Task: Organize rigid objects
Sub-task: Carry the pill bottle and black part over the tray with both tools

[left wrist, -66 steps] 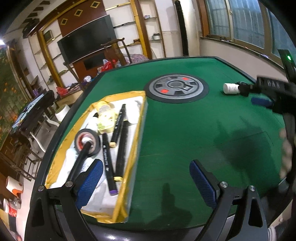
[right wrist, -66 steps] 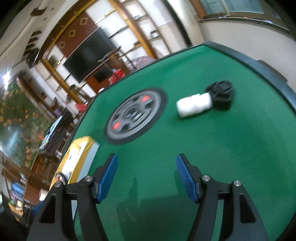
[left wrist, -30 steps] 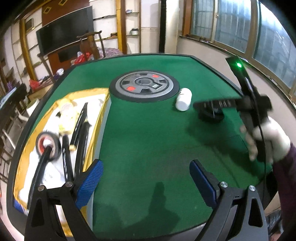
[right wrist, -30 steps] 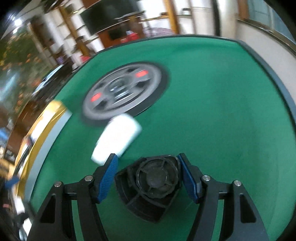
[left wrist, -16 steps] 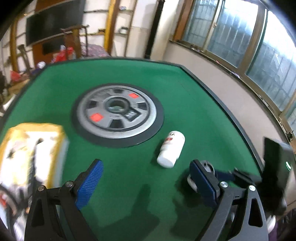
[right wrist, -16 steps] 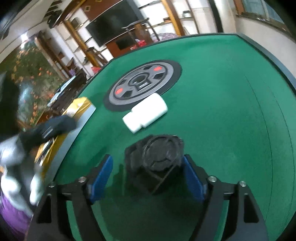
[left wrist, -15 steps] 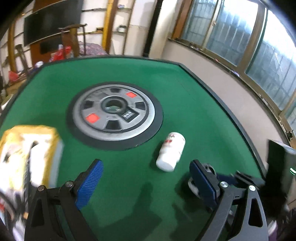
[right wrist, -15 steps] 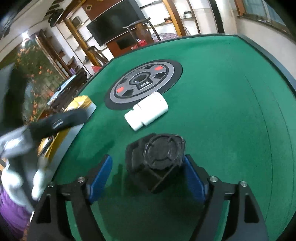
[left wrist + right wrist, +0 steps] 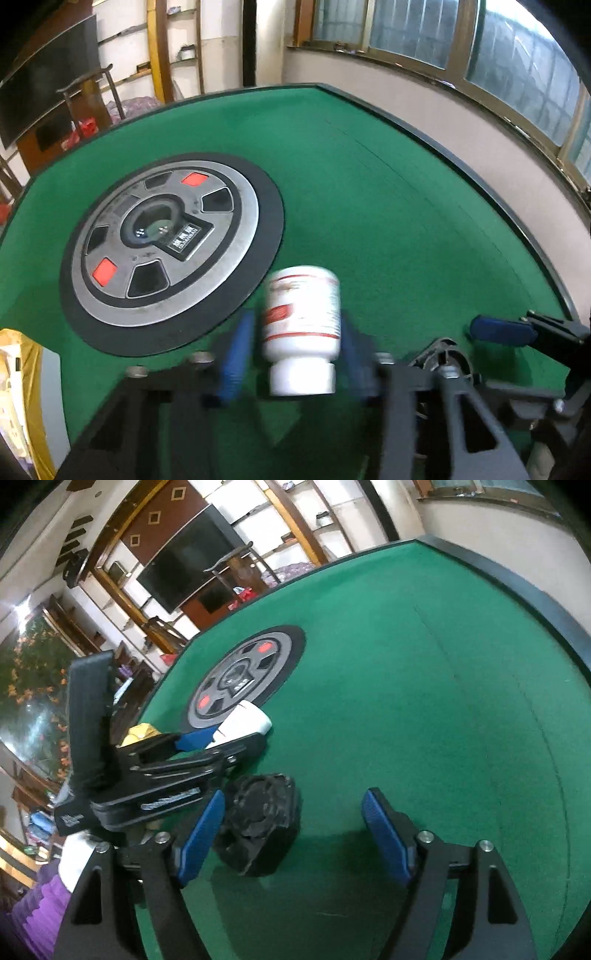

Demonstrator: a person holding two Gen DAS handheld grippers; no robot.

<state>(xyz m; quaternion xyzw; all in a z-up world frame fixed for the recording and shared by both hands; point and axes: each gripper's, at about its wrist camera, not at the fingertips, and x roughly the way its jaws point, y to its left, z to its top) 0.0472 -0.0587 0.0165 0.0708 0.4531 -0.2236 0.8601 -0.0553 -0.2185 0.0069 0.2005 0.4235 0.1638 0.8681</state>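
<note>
On a green felt surface [image 9: 369,177], the left gripper [image 9: 295,354] has just been closing its blue jaws around a white bottle [image 9: 301,328] lying at five o'clock from a grey disc [image 9: 166,236]. At three o'clock, the right gripper [image 9: 295,834] stands wide open, a black fan-like part [image 9: 260,830] resting unclamped against its left jaw.

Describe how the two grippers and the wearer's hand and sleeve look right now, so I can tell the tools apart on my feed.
Both are alike: the right gripper has black angular plastic finger arms, ribbed blue pads and silver screws. The left gripper, seen from the side, shows the same blue pads, a tall black block on top and white lettering on its black body. The hand behind it wears a white glove and a purple sleeve.
</note>
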